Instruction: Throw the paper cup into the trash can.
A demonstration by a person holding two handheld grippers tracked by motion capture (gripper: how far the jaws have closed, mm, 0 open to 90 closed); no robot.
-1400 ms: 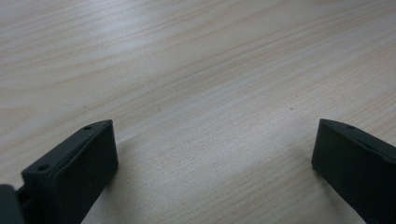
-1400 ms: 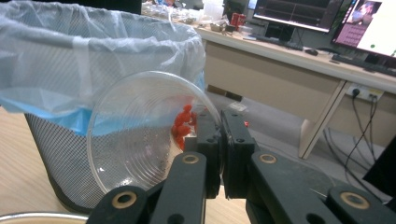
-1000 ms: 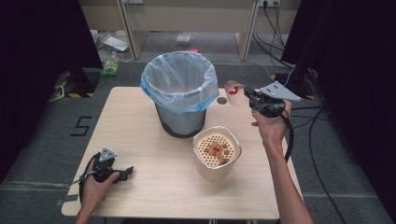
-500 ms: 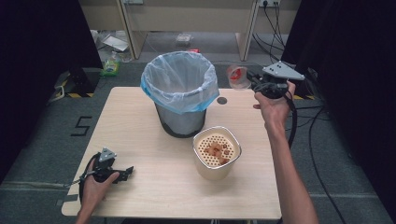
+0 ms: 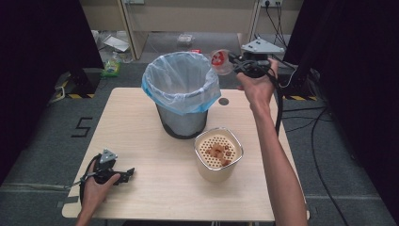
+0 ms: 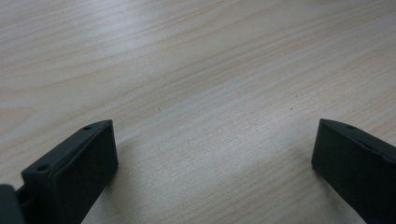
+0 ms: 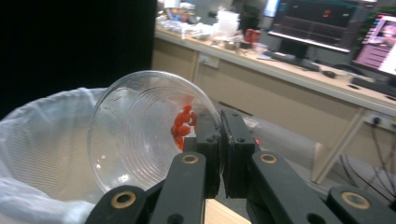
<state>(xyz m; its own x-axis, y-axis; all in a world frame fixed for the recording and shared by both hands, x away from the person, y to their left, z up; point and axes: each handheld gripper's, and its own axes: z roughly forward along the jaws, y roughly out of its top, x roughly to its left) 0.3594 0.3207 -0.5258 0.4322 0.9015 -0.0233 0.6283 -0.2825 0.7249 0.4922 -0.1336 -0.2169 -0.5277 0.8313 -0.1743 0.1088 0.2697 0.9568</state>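
A clear plastic cup [image 7: 135, 140] with red bits [image 7: 182, 125] stuck near its bottom is pinched by its rim in my right gripper [image 7: 222, 135], which is shut on it. The cup [image 5: 219, 60] lies tipped on its side, mouth toward the grey bin [image 5: 182, 117] with the blue-white liner [image 7: 42, 154], just right of the bin's rim and above it. My right gripper [image 5: 231, 59] is held high past the table's far edge. My left gripper [image 5: 126, 173] rests on the table's near left, open, with bare wood between its jaws [image 6: 215, 154].
A cream tub with a perforated insert [image 5: 219, 153] holding orange-brown bits stands in front of the bin. A small dark round spot [image 5: 224, 101] marks the wooden table [image 5: 141, 136] behind it. Cables and clutter lie on the floor beyond.
My right hand has risen and moved away from me with the cup, from beside the bin to above its rim level. The left gripper has stayed put.
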